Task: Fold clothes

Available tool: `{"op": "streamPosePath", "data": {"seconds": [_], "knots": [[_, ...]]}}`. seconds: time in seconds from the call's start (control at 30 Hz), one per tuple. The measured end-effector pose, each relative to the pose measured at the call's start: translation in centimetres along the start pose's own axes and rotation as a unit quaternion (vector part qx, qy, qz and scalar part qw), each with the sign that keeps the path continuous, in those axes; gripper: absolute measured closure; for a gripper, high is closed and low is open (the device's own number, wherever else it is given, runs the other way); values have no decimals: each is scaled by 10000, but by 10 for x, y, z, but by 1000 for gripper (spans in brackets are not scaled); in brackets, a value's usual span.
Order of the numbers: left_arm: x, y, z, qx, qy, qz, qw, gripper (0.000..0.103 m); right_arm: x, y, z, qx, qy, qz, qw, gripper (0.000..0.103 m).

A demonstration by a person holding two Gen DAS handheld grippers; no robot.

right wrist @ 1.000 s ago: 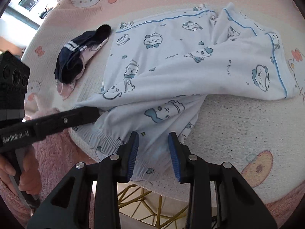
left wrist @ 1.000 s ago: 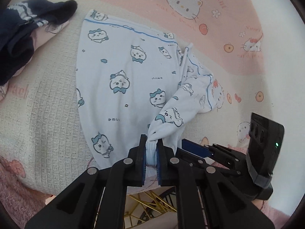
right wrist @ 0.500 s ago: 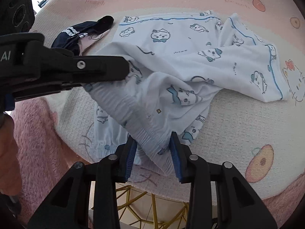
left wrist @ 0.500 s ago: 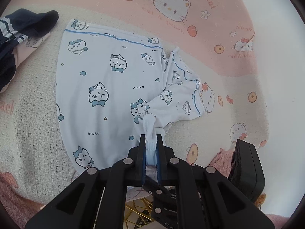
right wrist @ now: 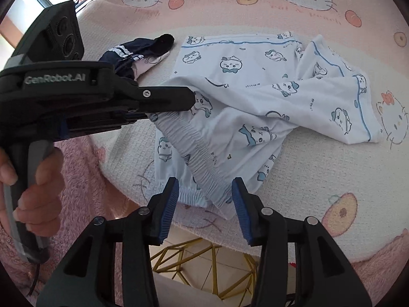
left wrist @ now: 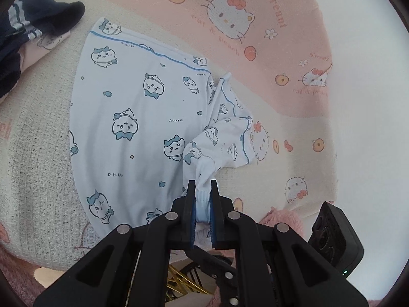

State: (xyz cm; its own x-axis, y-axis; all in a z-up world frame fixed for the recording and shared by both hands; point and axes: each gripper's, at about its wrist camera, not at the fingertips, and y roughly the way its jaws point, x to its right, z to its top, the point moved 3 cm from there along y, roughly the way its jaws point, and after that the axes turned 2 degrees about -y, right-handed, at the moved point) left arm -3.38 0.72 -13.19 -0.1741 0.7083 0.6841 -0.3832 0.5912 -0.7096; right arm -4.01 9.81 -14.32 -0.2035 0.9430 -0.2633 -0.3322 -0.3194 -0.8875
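Light blue pyjama shorts (left wrist: pixel 143 117) with cartoon animal prints lie on a cream and pink blanket. My left gripper (left wrist: pixel 203 199) is shut on the shorts' elastic waistband and holds it lifted off the blanket. In the right wrist view the left gripper (right wrist: pixel 153 102) shows from the side with the gathered waistband (right wrist: pixel 196 151) hanging from it down to my right gripper (right wrist: pixel 204 199). The right gripper is open, its blue pads either side of the waistband's lower end without pinching it. The rest of the shorts (right wrist: pixel 294 89) lie crumpled behind.
A dark navy garment (left wrist: pixel 30 30) with white stripes lies at the blanket's far left; it also shows in the right wrist view (right wrist: pixel 143 51). The table's near edge and gold wire legs (right wrist: pixel 194 255) are below the grippers. A pink fluffy sleeve (right wrist: pixel 84 179) is at left.
My left gripper has lifted the waistband higher and carried it across the shorts. My right gripper's fingers, narrowly spaced around the waistband before, have opened wider.
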Motion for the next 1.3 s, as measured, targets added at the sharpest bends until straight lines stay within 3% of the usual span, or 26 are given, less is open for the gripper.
{"op": "streamPosePath", "data": {"seconds": [0.07,0.17,0.4,0.53,0.7,0.8,0.97,1.07,1.2,1.3], "knots": [[0,3,-1,-26,-2,21,10000,94,1,21,-1,27,-39,-303,9995,57],[-2,7,-6,-66,-14,64,10000,94,6,46,-3,-387,-81,-968,9945,58],[-12,17,-13,-126,-144,41,9998,94,27,32,-28,-770,-186,-1464,9860,57],[-7,23,-20,-235,-35,9,9997,94,48,35,-45,-1094,175,-1269,9857,48],[-2,21,-16,-217,-41,-169,9996,94,37,3,-27,-313,108,-761,9965,47],[-2,18,-13,-181,-75,-224,9996,94,26,11,-18,-147,-89,-643,9978,47],[-6,11,-14,-93,-213,-332,9992,94,10,34,-22,-386,-495,-882,9941,47],[-11,9,-12,-33,-315,-409,9987,94,24,40,-25,-407,-336,-1522,9869,47],[-16,11,-15,4,-464,-511,9976,94,54,34,-31,-561,235,-1423,9880,47],[-21,12,-18,-7,-493,-422,9979,94,61,26,-36,-637,317,-1389,9877,47]]}}
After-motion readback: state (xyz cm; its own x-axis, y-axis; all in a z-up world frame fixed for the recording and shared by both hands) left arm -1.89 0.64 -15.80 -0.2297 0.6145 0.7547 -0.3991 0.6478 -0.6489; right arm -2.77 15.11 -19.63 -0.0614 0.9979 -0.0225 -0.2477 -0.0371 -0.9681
